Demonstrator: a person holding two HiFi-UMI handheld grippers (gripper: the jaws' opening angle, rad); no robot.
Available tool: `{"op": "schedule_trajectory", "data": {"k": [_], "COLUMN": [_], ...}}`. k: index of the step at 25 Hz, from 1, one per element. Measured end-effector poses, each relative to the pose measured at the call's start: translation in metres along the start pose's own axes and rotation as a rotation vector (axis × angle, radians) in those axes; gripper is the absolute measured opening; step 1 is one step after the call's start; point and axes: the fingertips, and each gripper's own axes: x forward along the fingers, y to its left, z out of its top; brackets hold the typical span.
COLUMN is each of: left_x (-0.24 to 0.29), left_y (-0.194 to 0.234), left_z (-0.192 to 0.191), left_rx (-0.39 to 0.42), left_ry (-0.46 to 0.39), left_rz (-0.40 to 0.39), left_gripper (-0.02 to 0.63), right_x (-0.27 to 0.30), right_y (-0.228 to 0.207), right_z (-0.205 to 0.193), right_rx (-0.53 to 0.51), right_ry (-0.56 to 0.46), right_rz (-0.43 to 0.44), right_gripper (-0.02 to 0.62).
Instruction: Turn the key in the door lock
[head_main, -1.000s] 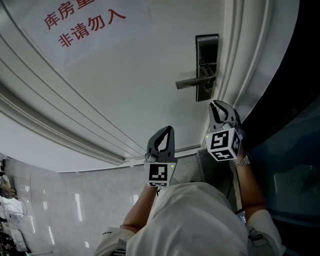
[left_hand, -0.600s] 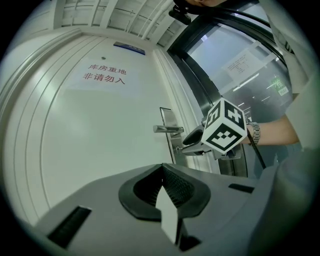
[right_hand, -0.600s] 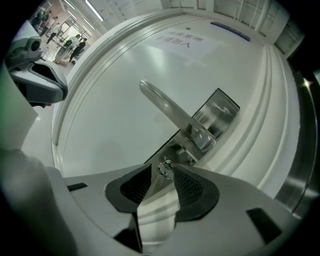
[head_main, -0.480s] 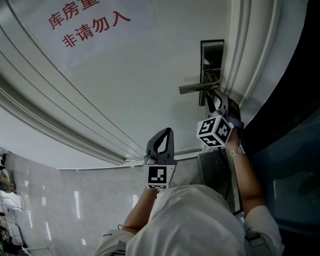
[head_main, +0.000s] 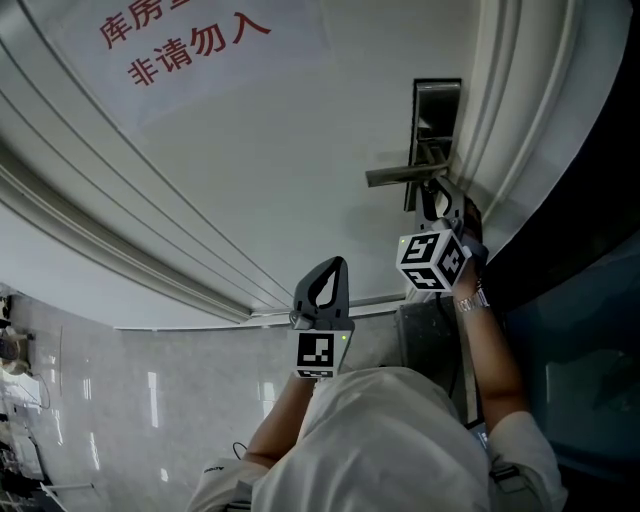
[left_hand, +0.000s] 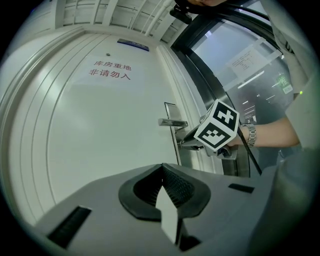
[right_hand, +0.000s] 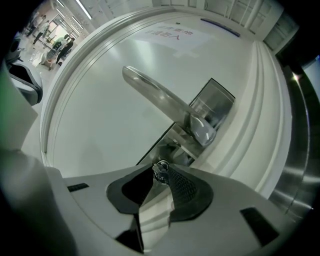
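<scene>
Jaws of the right gripper (head_main: 436, 195) are just being closed on the key (right_hand: 160, 171), seemingly pinched at their tips, in the lock plate (right_hand: 212, 107) under the door handle (right_hand: 155, 95). The left gripper (left_hand: 161, 167) is being held back from the door (head_main: 250, 150), jaws together, empty.

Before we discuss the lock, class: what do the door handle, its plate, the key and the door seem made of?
Door handle: probably polished metal, silvery with bright highlights. Plate: likely steel, grey and reflective. Key: shiny metal, glinting. Door: smooth white painted or laminated surface with a soft sheen; core unknowable.
</scene>
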Motion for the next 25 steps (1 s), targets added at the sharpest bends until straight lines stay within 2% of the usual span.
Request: {"op": "schedule_trajectory", "data": {"k": [2, 3, 8, 13, 18, 25], "left_x": [0.0012, 0.0019, 0.0024, 0.0023, 0.0028, 0.0038], "left_y": [-0.0021, -0.0031, -0.0060, -0.0033, -0.0058, -0.0088], "left_z": [-0.0001, 0.0001, -0.0005, -0.0023, -0.0021, -0.0007], "left_rx": [0.002, 0.002, 0.005, 0.005, 0.009, 0.020], "left_ry": [0.001, 0.001, 0.002, 0.008, 0.006, 0.007], "left_rz": [-0.006, -0.008, -0.010, -0.003, -0.004, -0.016], "left_gripper": [0.008, 0.009, 0.009, 0.008, 0.009, 0.009], "right_x": [0.0002, 0.0002, -0.0004, 0.0008, 0.0020, 0.0016], "right_y": [-0.0008, -0.0016, -0.0045, -0.0061, -0.0084, -0.0096], "right_z": [-0.0009, -0.0015, -0.0018, -0.0025, -0.0069, -0.0089], "right_rx": [0.026, 0.048, 0.147, 0.402, 0.700, 1.033], "right_ry": [0.005, 0.006, 0.000, -0.024, -0.047, -0.061], "right_rz": [0.000, 0.000, 0.003, 0.057, 0.115, 0.191], "right_gripper": [0.075, 0.015, 0.014, 0.015, 0.015, 0.015]}}
